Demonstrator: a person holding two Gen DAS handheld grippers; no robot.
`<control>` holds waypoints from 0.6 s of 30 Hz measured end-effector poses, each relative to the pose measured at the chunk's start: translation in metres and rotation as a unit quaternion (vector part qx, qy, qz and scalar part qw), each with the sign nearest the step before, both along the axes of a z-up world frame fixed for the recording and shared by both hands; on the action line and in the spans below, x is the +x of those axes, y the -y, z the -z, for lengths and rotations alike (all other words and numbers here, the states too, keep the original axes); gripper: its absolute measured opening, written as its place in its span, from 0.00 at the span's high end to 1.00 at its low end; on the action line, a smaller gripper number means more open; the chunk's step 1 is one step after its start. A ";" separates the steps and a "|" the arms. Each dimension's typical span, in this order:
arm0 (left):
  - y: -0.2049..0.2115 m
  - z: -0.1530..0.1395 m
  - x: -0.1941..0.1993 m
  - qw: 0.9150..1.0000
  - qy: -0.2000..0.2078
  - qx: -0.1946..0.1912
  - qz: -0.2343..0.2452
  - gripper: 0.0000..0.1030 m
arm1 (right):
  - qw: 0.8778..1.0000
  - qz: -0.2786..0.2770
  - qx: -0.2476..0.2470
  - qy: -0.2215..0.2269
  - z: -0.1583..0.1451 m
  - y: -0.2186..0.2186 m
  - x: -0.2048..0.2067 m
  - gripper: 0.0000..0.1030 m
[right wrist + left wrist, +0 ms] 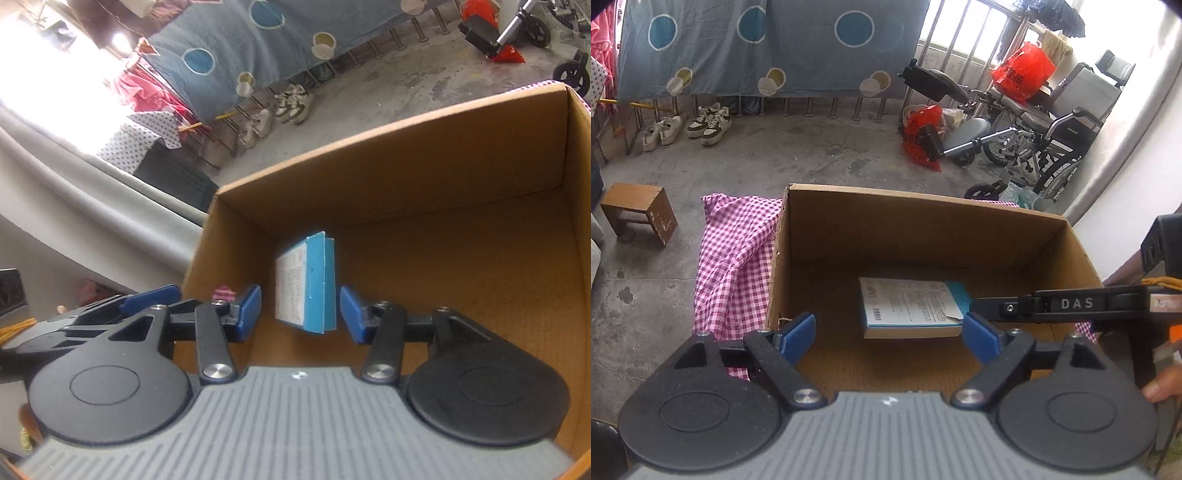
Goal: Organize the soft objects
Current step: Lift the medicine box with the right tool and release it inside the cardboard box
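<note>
Now both over open brown cardboard box (923,229); left hand-held gripper (889,334) spread, empty; right hand-held gripper (300,314) spread, empty. Blue-and-white flat pack (908,308) on box floor: light, likely squashy; pinch narrow edges.

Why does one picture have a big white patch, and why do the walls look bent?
Right wrist view: daylight washes out the upper-left corner to blank white, and the cardboard box is tilted. Left wrist view: light is more even, though the window glares; the wide lens bows the white wall and darkens the corners.
</note>
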State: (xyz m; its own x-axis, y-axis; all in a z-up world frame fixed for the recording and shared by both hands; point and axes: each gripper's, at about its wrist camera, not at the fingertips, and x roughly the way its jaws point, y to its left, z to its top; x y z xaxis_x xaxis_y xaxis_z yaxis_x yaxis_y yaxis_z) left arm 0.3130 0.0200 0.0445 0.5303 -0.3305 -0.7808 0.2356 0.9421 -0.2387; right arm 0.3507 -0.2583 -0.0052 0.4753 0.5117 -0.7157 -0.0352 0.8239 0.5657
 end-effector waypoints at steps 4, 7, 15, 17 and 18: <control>-0.036 -0.012 -0.035 1.000 0.014 -0.016 -0.017 0.11 | 0.998 -0.006 -0.024 -0.064 0.034 0.007 0.020 0.53; -0.058 -0.023 -0.066 0.998 0.041 -0.011 -0.035 0.09 | 0.994 -0.026 -0.046 -0.097 0.045 -0.009 0.021 0.53; -0.110 -0.019 -0.135 0.994 0.048 -0.076 -0.068 0.07 | 0.979 -0.003 -0.154 -0.131 0.066 -0.026 0.046 0.38; -0.116 -0.015 -0.142 0.993 0.046 -0.081 -0.069 0.07 | 0.977 -0.004 -0.163 -0.140 0.077 -0.033 0.058 0.28; -0.118 -0.013 -0.147 0.993 0.047 -0.077 -0.074 0.06 | 0.978 0.000 -0.160 -0.135 0.078 -0.036 0.062 0.29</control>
State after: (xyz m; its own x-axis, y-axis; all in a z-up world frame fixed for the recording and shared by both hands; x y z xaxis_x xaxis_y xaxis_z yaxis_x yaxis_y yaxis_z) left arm 0.1661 0.1384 0.0576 0.6505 -0.3548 -0.6715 0.1250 0.9222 -0.3661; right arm 0.4127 -0.2223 -0.0834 0.2466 0.2417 -0.9385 0.0800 0.9600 0.2682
